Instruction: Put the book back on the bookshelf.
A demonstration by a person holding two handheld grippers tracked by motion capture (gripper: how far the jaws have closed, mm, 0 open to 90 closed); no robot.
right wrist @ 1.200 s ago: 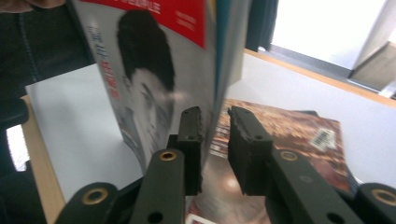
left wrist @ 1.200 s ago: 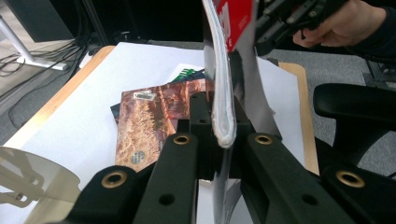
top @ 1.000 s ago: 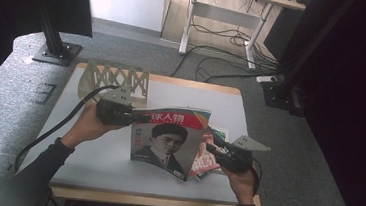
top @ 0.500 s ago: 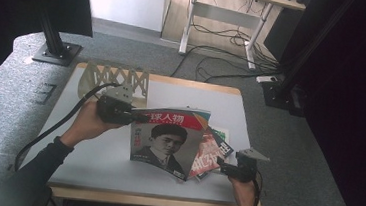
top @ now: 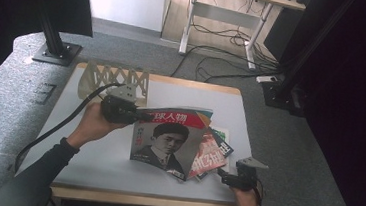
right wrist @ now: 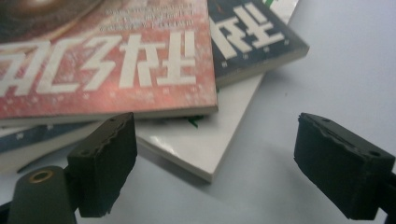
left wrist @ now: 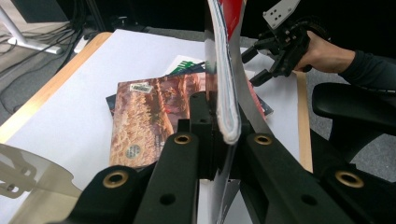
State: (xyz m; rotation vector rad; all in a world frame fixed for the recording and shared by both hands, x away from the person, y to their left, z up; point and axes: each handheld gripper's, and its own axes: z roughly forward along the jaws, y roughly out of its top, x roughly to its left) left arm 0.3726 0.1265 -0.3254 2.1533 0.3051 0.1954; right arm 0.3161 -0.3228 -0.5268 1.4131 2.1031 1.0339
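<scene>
Glossy magazine [top: 168,137] pinched upright by left gripper [top: 137,115]; right gripper [top: 224,177] dropped to stack [top: 211,153] at 4 o'clock, jaws just spread, empty, ready to grab.

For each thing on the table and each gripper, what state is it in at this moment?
Left gripper: shut on the portrait magazine.
Portrait magazine: lifted by its top edge, standing tilted.
Red magazine: lying flat, top of the stack.
Dark magazine: flat, under the red one.
White booklet: flat, at the bottom, corner sticking out.
Right gripper: open, low at that corner, jaws just opened.
</scene>
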